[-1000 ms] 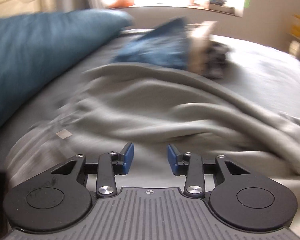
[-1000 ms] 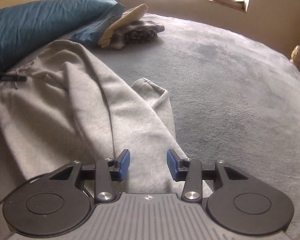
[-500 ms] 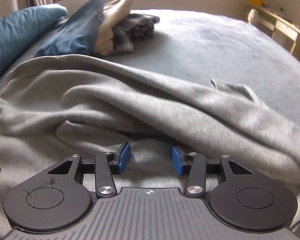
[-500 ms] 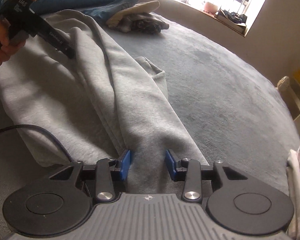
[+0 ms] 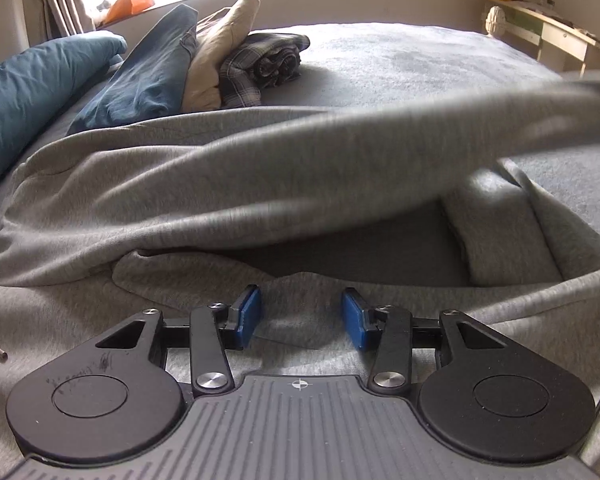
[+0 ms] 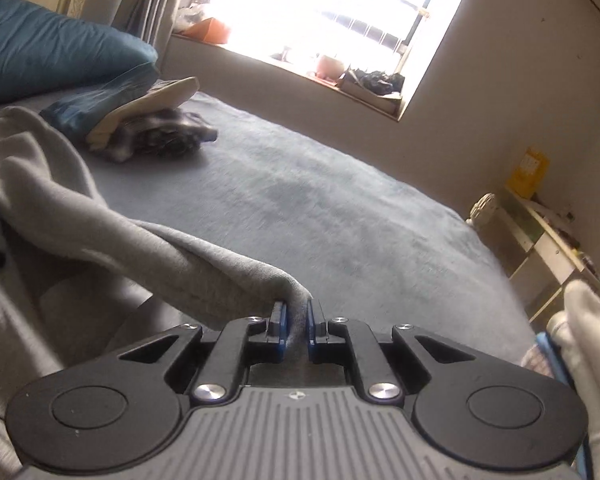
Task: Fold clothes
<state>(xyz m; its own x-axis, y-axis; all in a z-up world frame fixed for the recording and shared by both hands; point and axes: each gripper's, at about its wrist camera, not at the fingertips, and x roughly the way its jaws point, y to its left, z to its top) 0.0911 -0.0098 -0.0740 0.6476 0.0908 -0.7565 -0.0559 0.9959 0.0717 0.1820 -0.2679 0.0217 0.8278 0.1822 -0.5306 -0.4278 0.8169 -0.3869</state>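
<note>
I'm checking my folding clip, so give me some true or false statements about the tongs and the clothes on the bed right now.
1. The right tongs pinch the grey sweatpants. True.
2. The left tongs are clamped on cloth. False: they stand open above the sweatpants.
3. A pile of clothes lies near the blue pillow. True.
4. The bed is bright red. False: it is grey-blue.

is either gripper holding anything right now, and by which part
The right gripper has just closed on the grey fleece sweatpants, pinching the end of one raised leg. The left gripper is open over the fabric, holding nothing.
</note>
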